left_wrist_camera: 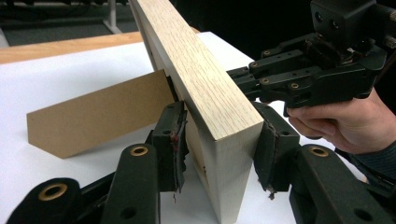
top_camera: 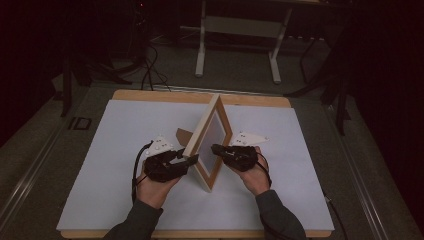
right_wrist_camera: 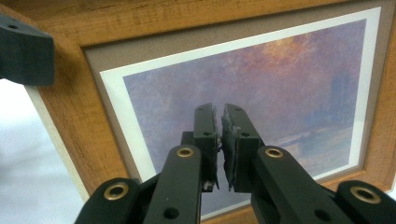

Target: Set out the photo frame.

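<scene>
The frame (top_camera: 210, 137) stands on edge at the centre of the high view, its stand (left_wrist_camera: 100, 114) splayed behind. The left gripper (left_wrist_camera: 219, 149) straddles its near corner, jaws around the wood and close against it. The right gripper (right_wrist_camera: 219, 140), jaws closed on nothing, points at the picture (right_wrist_camera: 261, 93).

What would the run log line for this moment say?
left tongs: astride picture frame edge | right tongs: shut, empty, tips at frame's picture side | frame: upright on white board | brown back stand: swung out

Matt light-wood picture frame (left_wrist_camera: 205, 88), brown cardboard stand (left_wrist_camera: 98, 114)
</scene>
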{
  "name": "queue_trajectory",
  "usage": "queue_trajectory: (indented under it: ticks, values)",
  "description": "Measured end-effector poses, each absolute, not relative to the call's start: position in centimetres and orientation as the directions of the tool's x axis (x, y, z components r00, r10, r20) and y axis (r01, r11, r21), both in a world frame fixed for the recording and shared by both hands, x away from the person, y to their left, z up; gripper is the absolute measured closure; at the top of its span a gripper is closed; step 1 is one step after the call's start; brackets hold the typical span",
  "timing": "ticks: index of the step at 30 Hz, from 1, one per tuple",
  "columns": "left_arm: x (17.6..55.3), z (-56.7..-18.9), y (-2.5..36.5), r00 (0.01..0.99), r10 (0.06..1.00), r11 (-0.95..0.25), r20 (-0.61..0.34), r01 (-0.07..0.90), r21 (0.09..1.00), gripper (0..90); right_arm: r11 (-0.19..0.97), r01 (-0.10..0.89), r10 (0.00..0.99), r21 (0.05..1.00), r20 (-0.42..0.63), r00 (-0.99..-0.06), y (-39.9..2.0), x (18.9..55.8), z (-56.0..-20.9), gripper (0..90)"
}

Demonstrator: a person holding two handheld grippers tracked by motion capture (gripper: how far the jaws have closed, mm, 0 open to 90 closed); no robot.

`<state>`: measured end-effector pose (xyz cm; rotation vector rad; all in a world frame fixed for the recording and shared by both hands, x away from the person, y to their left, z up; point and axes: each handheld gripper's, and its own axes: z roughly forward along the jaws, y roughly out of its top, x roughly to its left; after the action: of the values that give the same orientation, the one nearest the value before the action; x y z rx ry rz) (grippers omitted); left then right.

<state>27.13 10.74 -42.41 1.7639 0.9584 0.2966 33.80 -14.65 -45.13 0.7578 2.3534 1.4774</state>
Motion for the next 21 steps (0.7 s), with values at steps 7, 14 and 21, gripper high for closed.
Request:
queue_trajectory:
  ticks: [7, 14, 21]
  values:
    - [27.1, -42.2, 10.7, 0.637, 0.738, -0.138, -0.224, 0.467, 0.873, 60.5, 0.344, 0.289, 0.559, 0.893, 0.052, -0.827, -14.8, 33.8, -45.1, 84.0]
    - [27.6, -42.0, 11.4, 0.623, 0.751, -0.149, -0.219, 0.483, 0.863, 63.9, 0.355, 0.285, 0.568, 0.890, 0.037, -0.822, -15.1, 33.8, -45.1, 83.7]
    - [28.3, -41.7, 13.0, 0.608, 0.765, -0.153, -0.213, 0.492, 0.857, 67.1, 0.352, 0.289, 0.575, 0.890, 0.037, -0.817, -15.4, 33.9, -45.1, 83.5]
